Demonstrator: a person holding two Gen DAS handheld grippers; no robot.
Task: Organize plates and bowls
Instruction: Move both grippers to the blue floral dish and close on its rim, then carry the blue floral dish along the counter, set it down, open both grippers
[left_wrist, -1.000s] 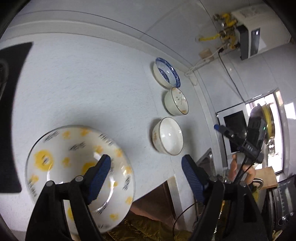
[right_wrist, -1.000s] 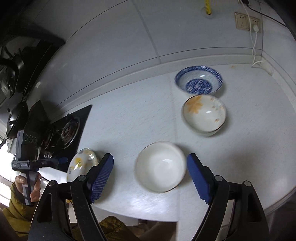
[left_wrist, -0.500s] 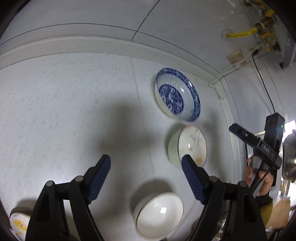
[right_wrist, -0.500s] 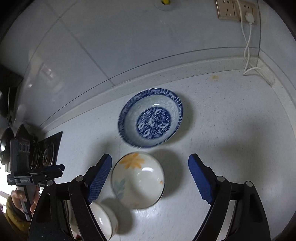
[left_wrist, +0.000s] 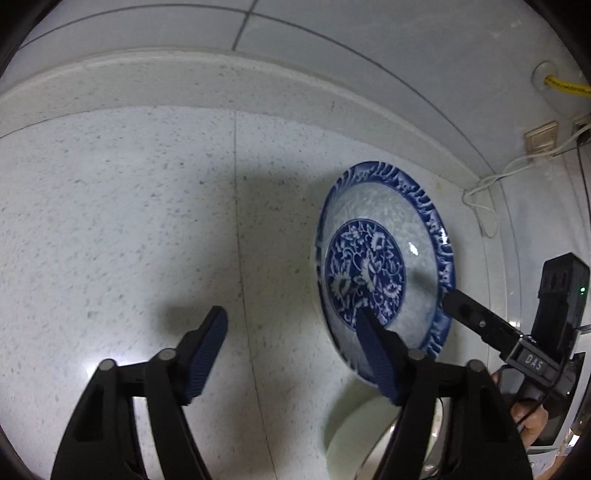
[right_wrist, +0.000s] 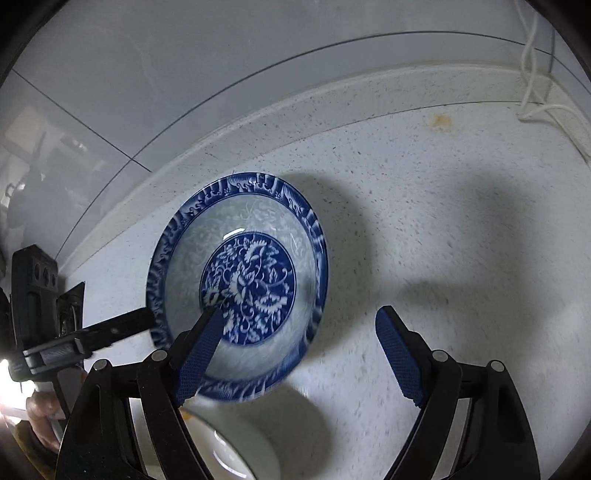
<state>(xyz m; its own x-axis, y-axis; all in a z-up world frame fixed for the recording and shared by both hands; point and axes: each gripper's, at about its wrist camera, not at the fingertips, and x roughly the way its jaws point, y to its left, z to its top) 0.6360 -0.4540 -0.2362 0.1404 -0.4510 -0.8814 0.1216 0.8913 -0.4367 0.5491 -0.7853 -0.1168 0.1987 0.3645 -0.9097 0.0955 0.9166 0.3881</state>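
A blue-and-white patterned bowl (left_wrist: 384, 266) (right_wrist: 240, 288) stands on the speckled white counter (left_wrist: 129, 240) near the back wall. My left gripper (left_wrist: 291, 350) straddles its left rim, one finger over the bowl's inside and the other over bare counter; its jaws are closing and the pads are not pressing on the rim. My right gripper (right_wrist: 299, 356) straddles the right rim the same way, its jaws closing slightly without touching. Each gripper shows in the other's view, held by a hand (left_wrist: 528, 421). A white bowl with an orange flower (right_wrist: 229, 443) (left_wrist: 354, 435) sits just in front of the blue one.
The tiled wall and raised backsplash (right_wrist: 332, 92) run close behind the bowl. A white cable (left_wrist: 480, 192) (right_wrist: 535, 110) lies in the right corner below a socket (left_wrist: 541, 136). A corner of the black hob (right_wrist: 70, 306) shows at the left.
Both grippers have come down and forward onto the blue-and-white bowl, which now fills both views. The plain white bowl has left the views. The left jaws stand narrower.
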